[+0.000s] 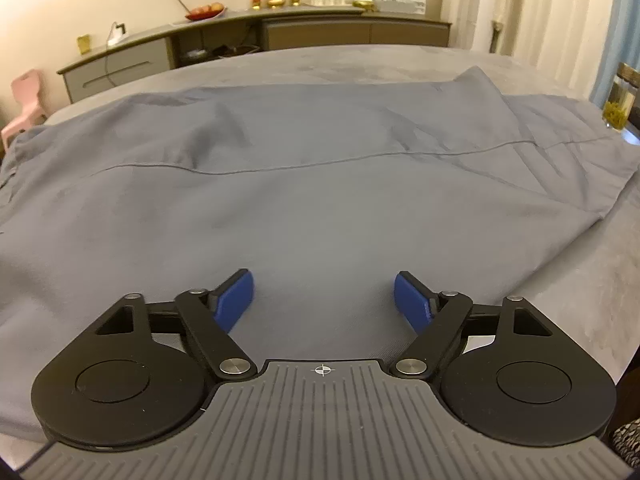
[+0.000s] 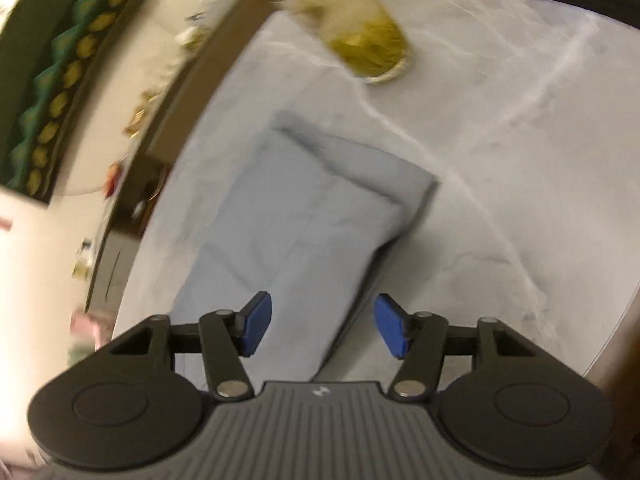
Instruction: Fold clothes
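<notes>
Grey-blue cloth, a pair of trousers [image 1: 320, 184] by the look of the long seam, lies spread flat across the grey surface [image 1: 540, 288], filling most of the left wrist view. Left tongs [image 1: 324, 300] hang just over its near part, blue pads parted, nothing between them. Cloth is not gripped.

Right wrist view is tilted and smeared. Right tongs [image 2: 323, 330] also parted and empty, above what looks like a narrow end of the same trousers [image 2: 304, 232], doubled over at the far end, its long edge running under the tongs.

Step in hand, my reading: getting both tongs onto an edge for the next fold.
- Come low and pinch only at a hem or edge; pads set in the middle of the cloth would bunch it.
- Take all layers at the doubled end, or the under layer drags behind.
- Lift both sides level so the seam stays straight.

Edges and room:
- A jar [image 2: 368, 44] with something yellow-green inside stands on the surface beyond the doubled end. Keep any sweep short of it.
- Bare surface to the right of the cloth gives room to lay a fold.
- Left side: cloth runs near the surface's edge; a pink chair [image 1: 24, 112] and a sideboard [image 1: 248, 40] stand well apart.
</notes>
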Demonstrator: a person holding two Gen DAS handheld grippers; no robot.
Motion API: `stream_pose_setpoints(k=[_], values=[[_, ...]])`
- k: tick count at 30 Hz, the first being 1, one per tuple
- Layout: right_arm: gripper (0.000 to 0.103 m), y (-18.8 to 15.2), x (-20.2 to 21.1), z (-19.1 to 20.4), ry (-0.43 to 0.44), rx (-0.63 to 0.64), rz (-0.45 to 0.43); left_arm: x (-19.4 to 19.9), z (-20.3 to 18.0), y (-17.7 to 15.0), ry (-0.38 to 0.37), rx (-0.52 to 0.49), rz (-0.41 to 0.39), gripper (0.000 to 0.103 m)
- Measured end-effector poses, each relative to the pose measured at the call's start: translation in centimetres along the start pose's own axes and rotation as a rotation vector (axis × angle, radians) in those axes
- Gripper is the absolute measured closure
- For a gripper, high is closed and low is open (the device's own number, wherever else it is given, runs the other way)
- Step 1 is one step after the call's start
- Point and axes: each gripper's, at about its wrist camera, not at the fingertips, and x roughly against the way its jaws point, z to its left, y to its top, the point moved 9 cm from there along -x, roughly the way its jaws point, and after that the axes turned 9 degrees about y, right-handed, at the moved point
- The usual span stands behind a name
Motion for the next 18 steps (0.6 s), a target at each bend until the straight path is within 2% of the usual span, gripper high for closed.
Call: stream_pose_setpoints(k=[1,5,8,11,12,13,15,18], values=[[0.044,0.2,-0.5,0.1,-0.017,0.016,-0.011,0.1,-0.1,-0.1,0.000,0.000,-0.003,0.030],[0.063,1.8,-2.2,0.2,-0.079,0.076,-0.063,0.3,-0.2,-0.2,-0.003,0.000,-0.014,0.030],[0.101,3.2,-2.2,0.8,-0.075,0.161,-0.131,0.3,-0.3,-0.2,-0.003,-0.004,-0.014,0.029],[0.101,3.8,-0.5,3.0,-0.039,0.320,-0.245,0.2,-0.3,-0.2,-0.004,-0.009,-0.010,0.027],[0.101,3.8,-0.6,3.5,-0.067,0.370,-0.260,0.2,-0.3,-0.2,-0.004,-0.009,-0.011,0.026],[0.101,3.8,-1.0,3.3,-0.106,0.393,-0.251,0.2,-0.3,-0.2,-0.004,-0.010,-0.013,0.026],[0.101,3.9,-2.5,1.7,-0.178,0.352,-0.189,0.2,-0.2,-0.3,-0.006,-0.011,-0.018,0.024],[0.101,4.4,-4.2,-0.2,-0.217,0.278,-0.123,0.4,0.5,-0.4,0.018,0.003,-0.022,0.024]])
